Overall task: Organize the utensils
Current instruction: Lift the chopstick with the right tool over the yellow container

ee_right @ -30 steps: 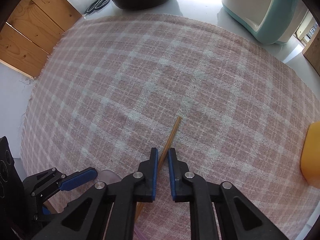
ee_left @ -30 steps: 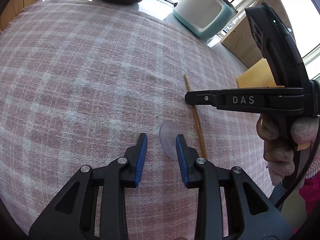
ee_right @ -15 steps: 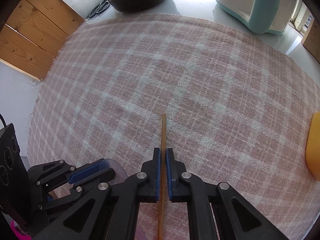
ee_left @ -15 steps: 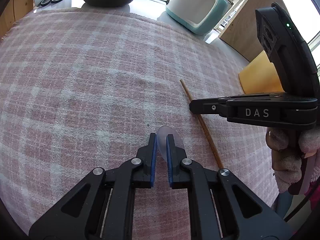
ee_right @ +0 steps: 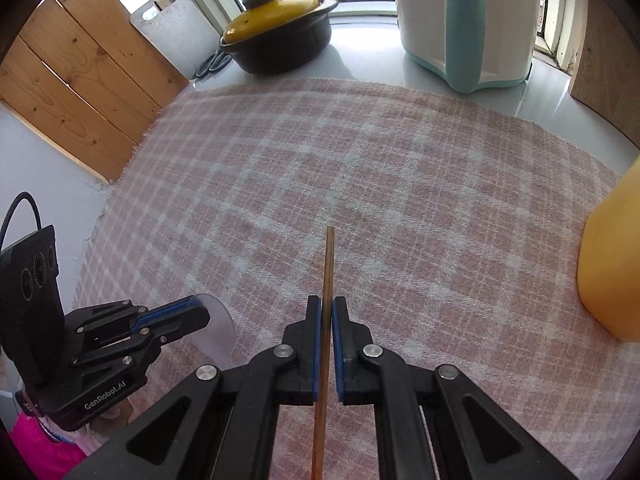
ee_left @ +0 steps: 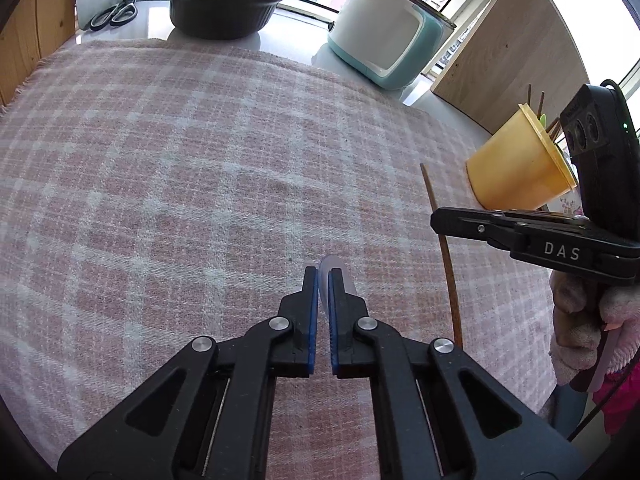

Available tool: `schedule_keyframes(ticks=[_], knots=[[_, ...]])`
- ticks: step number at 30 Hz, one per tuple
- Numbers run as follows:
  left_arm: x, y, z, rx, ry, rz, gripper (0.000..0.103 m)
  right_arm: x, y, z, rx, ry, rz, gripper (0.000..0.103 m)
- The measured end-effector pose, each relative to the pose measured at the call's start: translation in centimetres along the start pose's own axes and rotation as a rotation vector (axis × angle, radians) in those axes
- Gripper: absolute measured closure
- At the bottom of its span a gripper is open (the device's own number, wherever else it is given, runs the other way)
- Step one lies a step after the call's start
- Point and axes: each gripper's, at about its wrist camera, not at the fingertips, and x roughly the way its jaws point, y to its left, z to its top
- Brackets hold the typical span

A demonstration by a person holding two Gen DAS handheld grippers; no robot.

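Two tongs: both clamped on utensils above the checked cloth [ee_left: 200,160].
Left tongs [ee_left: 323,276]: just closed on a clear plastic spoon [ee_right: 218,326], bowl poking past the tips.
Right tongs [ee_right: 327,304]: pinching a wooden chopstick [ee_right: 328,264], its tip toward the yellow cup [ee_left: 516,168].
Yellow cup: on the cloth's right edge, holding sticks.
Table [ee_right: 360,60]: black pot [ee_right: 280,40] and teal-white cooker [ee_right: 468,28] stand beyond the cloth.

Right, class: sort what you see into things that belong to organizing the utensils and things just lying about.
Belongs to the job: chopstick, clear plastic spoon, yellow cup holding utensils.

Just lying about: black pot, scissors, white and teal cooker, cutting board.
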Motion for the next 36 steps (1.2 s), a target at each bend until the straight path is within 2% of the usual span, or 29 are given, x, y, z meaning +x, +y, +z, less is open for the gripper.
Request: schedule_keyframes(ticks=[13, 22, 36], knots=[[-4.1, -4.1, 1.4, 0.101, -0.104, 0.010, 0.103, -8.2, -1.1, -2.6, -0.007, -0.212, -0.013, 0.101], [-5.4, -7.7, 2.8, 0.184, -0.159, -0.013, 0.103, -13.3, -3.1, -4.6, 0.036, -0.350, -0.070, 0.101], [-6.9, -14.0, 4.9, 0.303, -0.246, -0.076, 0.103, -20.7, -6.1, -7.0, 0.090, -0.511, -0.169, 0.101]])
